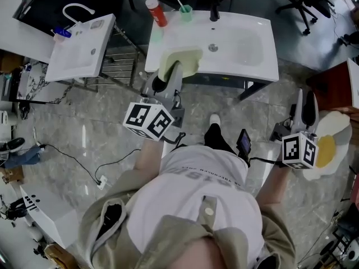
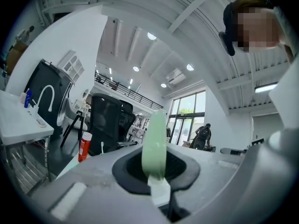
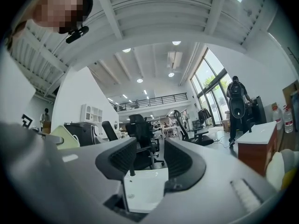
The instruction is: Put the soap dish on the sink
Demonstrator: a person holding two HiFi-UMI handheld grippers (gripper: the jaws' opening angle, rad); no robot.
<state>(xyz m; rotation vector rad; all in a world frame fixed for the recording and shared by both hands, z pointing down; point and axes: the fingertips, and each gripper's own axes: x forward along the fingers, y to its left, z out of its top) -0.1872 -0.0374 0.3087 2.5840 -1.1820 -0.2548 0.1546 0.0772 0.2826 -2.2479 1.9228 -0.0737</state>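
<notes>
Pinching the dish (image 1: 188,60) by its thin rim, the left gripper (image 1: 170,76) holds it over the sink (image 1: 263,55), at 8 o'clock. The dish seems light, stiff and perhaps slippery. The right gripper (image 1: 305,108) is wide open and empty.

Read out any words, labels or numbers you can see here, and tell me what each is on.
Nothing reads clearly.
Print on the person's shirt: too blurred to read.
Red bottle label: too small to read.
Marker cubes: black-and-white square patterns, no letters.
</notes>
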